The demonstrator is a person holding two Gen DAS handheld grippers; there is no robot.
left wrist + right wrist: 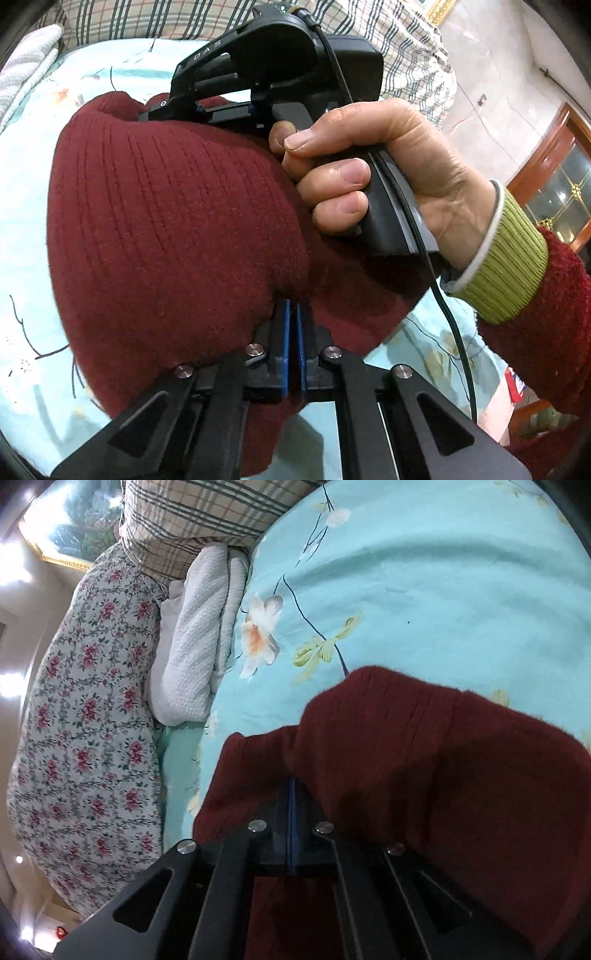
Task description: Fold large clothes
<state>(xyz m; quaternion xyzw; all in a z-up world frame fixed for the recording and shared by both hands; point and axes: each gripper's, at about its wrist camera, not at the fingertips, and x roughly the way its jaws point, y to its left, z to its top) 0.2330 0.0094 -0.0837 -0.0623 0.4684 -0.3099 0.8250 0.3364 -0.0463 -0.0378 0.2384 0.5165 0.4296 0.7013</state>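
On the bed, over a light-blue floral sheet point(424, 590), lies the dark red ribbed knit sweater point(166, 221) — bunched up, not flat. Left gripper point(293, 314): jaws pinched together, blue pads nearly touching, with a fold of the sweater clamped at the tips; the knit drapes over and around both fingers. Right gripper point(291, 786): jaws fully closed too, blue pads meeting in a thin line, their tips buried under the sweater's edge — fabric humps up just over them, so it has hold of the knit.

Left wrist view also shows the right gripper's body from behind, black housing with a cable running down it, held by the person's right hand point(388, 170); the nose of that tool sits against the far top of the sweater mound. Sleeve on that arm: olive-green ribbed cuff point(513, 258) with a red knit sleeve over it.

Surroundings: plaid pillow point(207, 513) at the head of the bed, a white textured blanket point(199, 635) folded beside it, a rose-print quilt point(85, 720) along the edge. Wooden glass-front cabinet point(557, 184) off to the right in the left wrist view.
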